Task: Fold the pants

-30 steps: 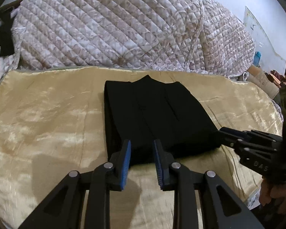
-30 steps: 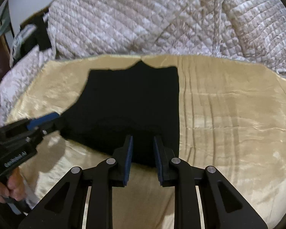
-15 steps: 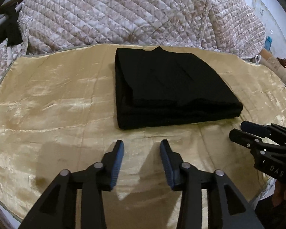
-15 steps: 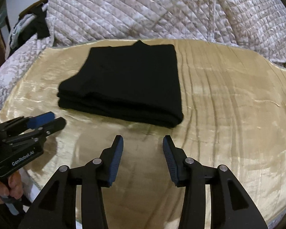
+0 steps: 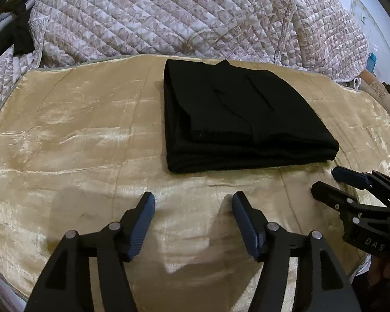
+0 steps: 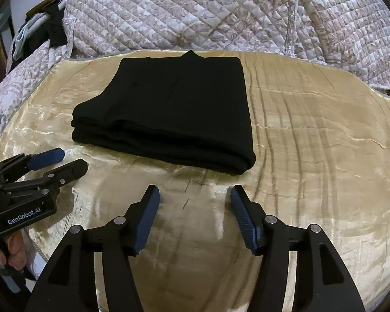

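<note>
Folded black pants lay at 12 o'clock; left gripper and right gripper jaws had just been opening, empty, pants clear of both

Home bedroom — quilted floral bedspread, gold satin cover spread out
</note>
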`<state>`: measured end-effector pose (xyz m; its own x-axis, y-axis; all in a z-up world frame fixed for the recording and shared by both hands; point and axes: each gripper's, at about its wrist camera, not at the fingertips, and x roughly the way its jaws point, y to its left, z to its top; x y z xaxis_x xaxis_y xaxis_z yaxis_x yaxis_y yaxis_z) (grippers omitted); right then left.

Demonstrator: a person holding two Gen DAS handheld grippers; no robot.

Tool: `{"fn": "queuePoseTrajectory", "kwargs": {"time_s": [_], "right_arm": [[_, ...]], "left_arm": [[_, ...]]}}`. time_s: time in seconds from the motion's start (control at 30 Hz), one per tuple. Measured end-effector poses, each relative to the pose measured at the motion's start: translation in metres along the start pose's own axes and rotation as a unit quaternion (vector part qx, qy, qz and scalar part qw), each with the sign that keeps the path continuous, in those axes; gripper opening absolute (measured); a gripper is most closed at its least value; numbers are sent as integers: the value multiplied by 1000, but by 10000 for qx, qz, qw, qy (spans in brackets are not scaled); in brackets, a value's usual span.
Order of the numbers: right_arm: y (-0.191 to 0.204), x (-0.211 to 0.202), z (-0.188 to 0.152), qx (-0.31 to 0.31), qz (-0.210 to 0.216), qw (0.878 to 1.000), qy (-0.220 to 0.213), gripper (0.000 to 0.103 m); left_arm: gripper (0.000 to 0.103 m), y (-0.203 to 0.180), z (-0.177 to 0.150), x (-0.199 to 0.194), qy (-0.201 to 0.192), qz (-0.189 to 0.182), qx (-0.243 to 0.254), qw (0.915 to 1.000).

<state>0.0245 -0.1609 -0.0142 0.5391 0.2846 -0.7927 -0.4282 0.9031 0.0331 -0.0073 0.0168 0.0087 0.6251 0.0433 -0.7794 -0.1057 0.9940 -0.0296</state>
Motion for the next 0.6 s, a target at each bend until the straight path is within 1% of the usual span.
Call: {"fn": "queuePoseTrajectory", "kwargs": {"time_s": [0.27, 0.6], "right_arm": [[1, 0, 0, -26, -17, 10000, 2, 59], [3, 1, 0, -53, -51, 10000, 4, 60]], "left_arm": [[70, 2, 0, 2, 21, 9, -30, 10000], [71, 2, 1, 1, 28, 24, -18, 10000]]}}
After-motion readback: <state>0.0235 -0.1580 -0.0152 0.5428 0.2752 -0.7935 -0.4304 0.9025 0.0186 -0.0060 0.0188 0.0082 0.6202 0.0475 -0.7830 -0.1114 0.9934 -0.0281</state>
